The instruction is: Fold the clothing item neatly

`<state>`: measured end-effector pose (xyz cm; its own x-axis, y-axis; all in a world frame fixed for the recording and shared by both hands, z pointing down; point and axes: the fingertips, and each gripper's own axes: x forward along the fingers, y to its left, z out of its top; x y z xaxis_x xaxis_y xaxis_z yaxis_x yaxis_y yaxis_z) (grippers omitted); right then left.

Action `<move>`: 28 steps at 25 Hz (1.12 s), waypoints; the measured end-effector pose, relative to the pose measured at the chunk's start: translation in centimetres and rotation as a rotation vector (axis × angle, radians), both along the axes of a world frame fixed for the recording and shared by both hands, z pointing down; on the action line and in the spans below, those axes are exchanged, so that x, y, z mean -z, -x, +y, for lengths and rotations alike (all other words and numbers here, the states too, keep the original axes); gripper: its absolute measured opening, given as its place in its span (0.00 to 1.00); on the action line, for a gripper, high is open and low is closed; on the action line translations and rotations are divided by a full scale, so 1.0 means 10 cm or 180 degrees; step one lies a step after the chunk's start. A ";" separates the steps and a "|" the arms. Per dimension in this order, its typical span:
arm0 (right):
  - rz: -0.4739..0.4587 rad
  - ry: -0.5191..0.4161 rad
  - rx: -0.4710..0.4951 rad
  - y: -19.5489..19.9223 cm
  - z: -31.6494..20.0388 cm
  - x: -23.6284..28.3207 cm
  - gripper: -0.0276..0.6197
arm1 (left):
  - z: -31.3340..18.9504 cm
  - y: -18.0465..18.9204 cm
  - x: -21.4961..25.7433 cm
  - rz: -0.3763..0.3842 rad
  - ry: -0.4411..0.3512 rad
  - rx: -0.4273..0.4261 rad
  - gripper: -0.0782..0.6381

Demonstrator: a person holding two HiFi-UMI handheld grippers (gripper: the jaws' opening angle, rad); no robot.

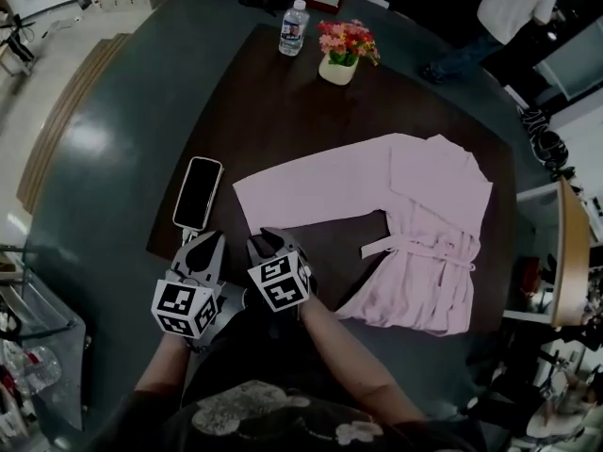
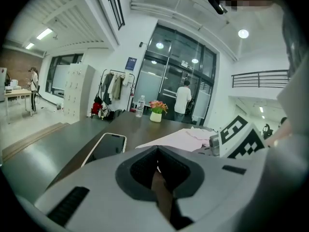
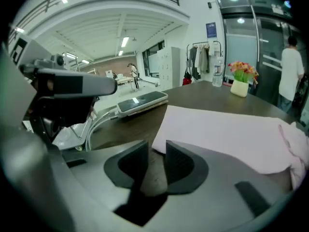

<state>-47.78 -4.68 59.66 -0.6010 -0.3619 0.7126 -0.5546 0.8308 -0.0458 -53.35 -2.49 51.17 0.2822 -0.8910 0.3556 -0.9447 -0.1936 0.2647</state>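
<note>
A pale pink robe-like garment with a tie belt lies flat on the dark brown table, one sleeve stretched out to the left. Both grippers sit at the table's near edge, side by side. My left gripper is shut with nothing in it, below the phone and left of the sleeve's end. My right gripper is open, its jaws a small gap apart, with bare table between them. In the right gripper view the sleeve's cuff edge lies just ahead of that gripper. The left gripper view shows the garment beyond that gripper.
A black phone with a white cable lies at the table's left edge, close to my left gripper. A water bottle and a pot of flowers stand at the far end. A person stands beyond the table.
</note>
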 end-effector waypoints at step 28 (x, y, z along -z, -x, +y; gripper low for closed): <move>-0.0531 -0.0593 -0.0944 -1.46 -1.05 1.30 0.05 | -0.43 -1.00 0.04 -0.0050 -0.0057 -0.0585 0.12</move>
<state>-33.13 -15.14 46.67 -0.5529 -0.6515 0.5194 -0.7698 0.6380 -0.0191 -43.39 -6.80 50.81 0.4354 -0.8312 0.3458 -0.8970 -0.3679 0.2452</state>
